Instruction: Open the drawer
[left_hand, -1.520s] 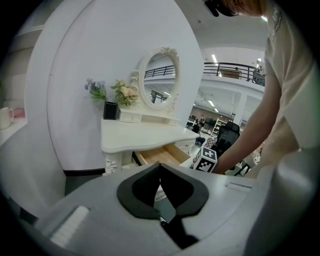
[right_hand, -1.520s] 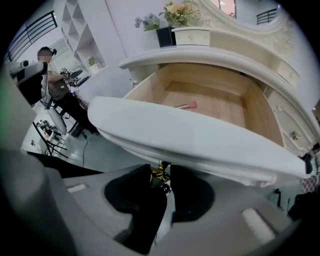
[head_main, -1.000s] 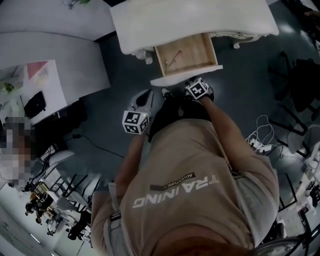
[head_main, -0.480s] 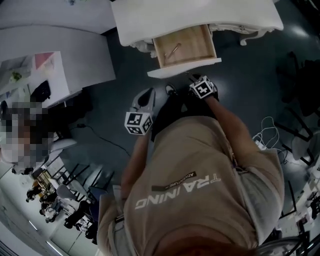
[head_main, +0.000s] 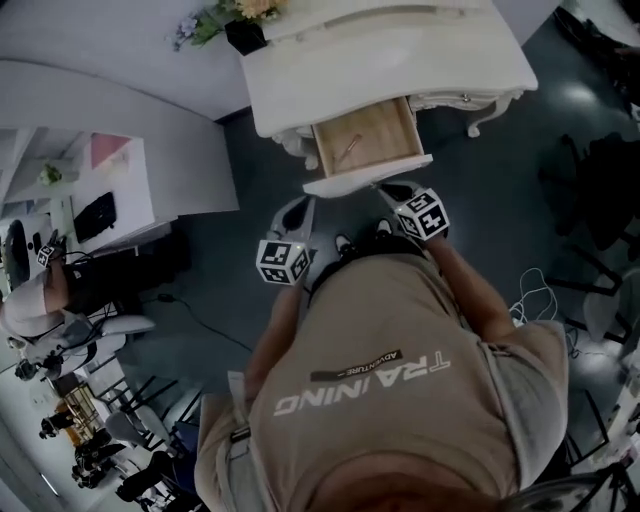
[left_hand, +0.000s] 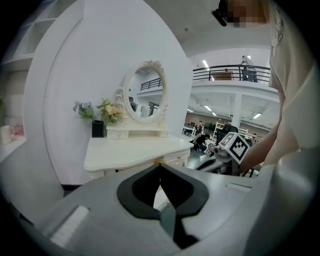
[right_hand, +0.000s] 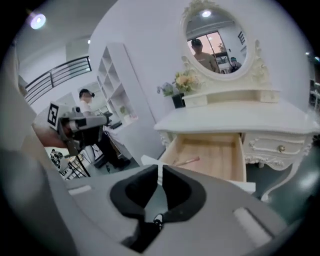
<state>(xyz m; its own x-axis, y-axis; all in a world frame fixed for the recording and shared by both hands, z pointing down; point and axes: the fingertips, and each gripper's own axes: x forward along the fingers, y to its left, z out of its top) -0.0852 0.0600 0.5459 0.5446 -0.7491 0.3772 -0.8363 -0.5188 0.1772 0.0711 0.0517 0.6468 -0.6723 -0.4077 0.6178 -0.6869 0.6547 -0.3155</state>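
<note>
A white dressing table (head_main: 400, 60) has its drawer (head_main: 385, 140) pulled out, showing a bare wooden floor. On that floor lies a thin pinkish stick (head_main: 347, 148). The open drawer (right_hand: 215, 155) and the stick (right_hand: 186, 161) lie ahead of and below the right gripper. My right gripper (head_main: 385, 188) hangs just in front of the drawer's white front panel, apart from it. Its jaws are closing to a narrow slit with nothing between them. My left gripper (head_main: 298, 205) is to its left, short of the table, jaws shut and empty.
An oval mirror (right_hand: 215, 42), flowers (head_main: 240, 10) and a black vase (head_main: 245, 35) stand at the table's back. A pale desk (head_main: 100, 190) with a dark bag is at left. Cables (head_main: 530, 295) lie on the dark floor at right. People sit at far left.
Both grippers have risen and come away from the drawer front. The right gripper's jaws have narrowed. The head view has shifted, so the flowers and the table's back edge now show.
</note>
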